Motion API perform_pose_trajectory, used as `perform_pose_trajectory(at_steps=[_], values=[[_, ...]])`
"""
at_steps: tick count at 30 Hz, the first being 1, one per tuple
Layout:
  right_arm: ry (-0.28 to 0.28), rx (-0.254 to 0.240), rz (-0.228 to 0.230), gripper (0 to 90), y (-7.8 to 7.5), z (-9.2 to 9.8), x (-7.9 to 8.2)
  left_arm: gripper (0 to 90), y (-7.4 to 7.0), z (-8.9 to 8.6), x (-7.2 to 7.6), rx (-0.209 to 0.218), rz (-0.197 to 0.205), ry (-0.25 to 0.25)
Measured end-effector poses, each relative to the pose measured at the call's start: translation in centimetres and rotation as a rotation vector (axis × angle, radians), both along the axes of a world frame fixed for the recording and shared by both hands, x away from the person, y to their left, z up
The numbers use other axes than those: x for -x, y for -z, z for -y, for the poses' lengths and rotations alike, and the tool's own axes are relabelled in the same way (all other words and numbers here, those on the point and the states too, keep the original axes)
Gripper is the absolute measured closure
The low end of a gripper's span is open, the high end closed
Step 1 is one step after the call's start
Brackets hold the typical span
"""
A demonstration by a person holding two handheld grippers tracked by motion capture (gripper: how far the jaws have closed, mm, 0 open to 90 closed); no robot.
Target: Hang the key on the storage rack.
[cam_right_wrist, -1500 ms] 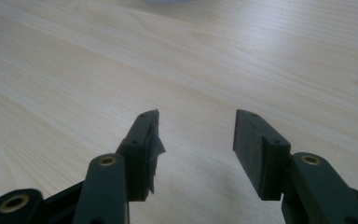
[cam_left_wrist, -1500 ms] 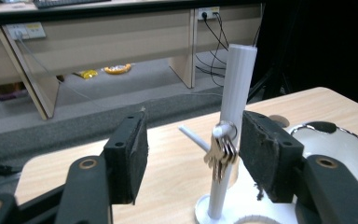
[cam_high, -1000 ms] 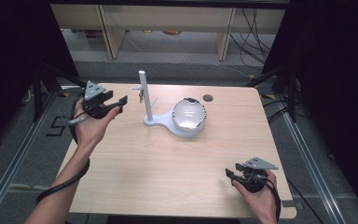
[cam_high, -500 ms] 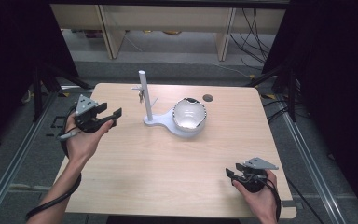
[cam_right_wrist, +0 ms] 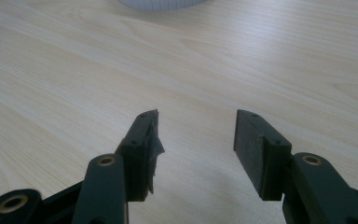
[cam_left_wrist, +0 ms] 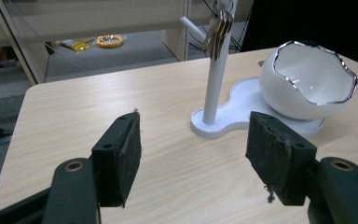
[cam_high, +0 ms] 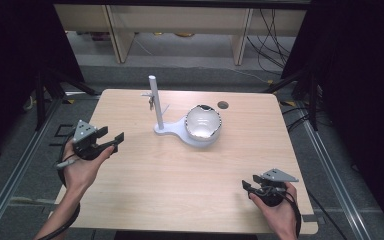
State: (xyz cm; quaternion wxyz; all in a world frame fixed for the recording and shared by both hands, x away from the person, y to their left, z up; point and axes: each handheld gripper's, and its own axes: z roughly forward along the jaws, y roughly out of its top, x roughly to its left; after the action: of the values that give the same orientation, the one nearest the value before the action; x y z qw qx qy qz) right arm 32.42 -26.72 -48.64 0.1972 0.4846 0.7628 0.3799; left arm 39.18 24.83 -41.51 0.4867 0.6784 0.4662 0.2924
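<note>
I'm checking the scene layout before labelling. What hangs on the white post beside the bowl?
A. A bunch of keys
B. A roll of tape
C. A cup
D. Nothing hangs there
A: in the left gripper view a bunch of metal keys hangs near the top of the white post, which stands on the same white base as the bowl.

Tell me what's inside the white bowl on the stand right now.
Nothing shows inside the white bowl: the left gripper view shows bare glossy inner wall. Its near rim hides the very bottom. Keys hang on the post beside it.
</note>
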Motion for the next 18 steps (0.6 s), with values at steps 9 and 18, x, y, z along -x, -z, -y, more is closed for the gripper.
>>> perform_pose_trajectory(at_steps=[9, 18], values=[[-0.003, 0.002, -0.001, 51.0, 0.0, -0.1, 0.0, 35.0, 1.7, -0.9, 1.6, -0.012, -0.005, -0.002], [-0.008, 0.003, 0.003, 50.9, 0.1, -0.2, 0.0, 34.5, 4.2, -1.8, 3.2, -0.018, -0.004, 0.015]])
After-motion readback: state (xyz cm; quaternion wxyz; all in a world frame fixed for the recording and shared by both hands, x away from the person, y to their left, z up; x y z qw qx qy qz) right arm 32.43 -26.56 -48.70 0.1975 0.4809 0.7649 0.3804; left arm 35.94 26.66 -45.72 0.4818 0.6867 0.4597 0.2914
